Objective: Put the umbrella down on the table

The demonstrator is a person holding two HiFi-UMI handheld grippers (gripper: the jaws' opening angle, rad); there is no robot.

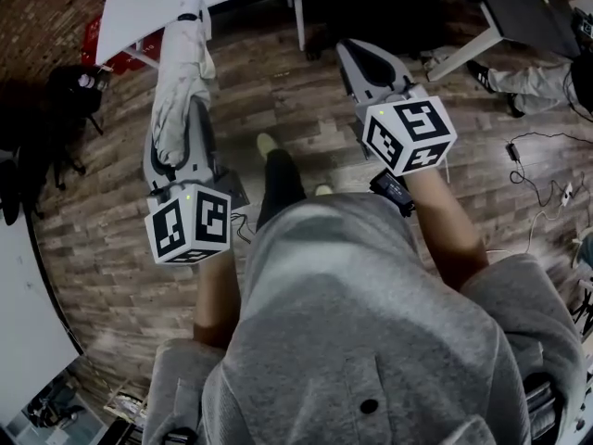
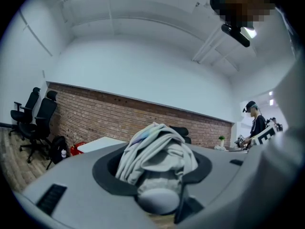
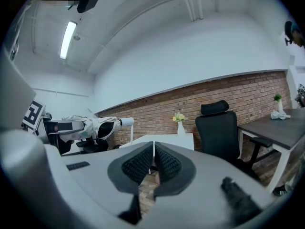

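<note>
Left claw (image 2: 155, 173) tight around umbrella (image 2: 159, 147)

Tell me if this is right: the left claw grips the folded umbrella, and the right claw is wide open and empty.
One detail is wrong. The left claw does grip the folded umbrella and the right claw is empty, but it is shut, not wide open: the right gripper view shows its jaws closed together.

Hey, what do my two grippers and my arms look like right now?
The left gripper and right gripper have smooth grey shells with black ribbed pads. Each carries a white cube printed with black square markers. The person wears a grey sweatshirt, sleeves pushed up.
</note>
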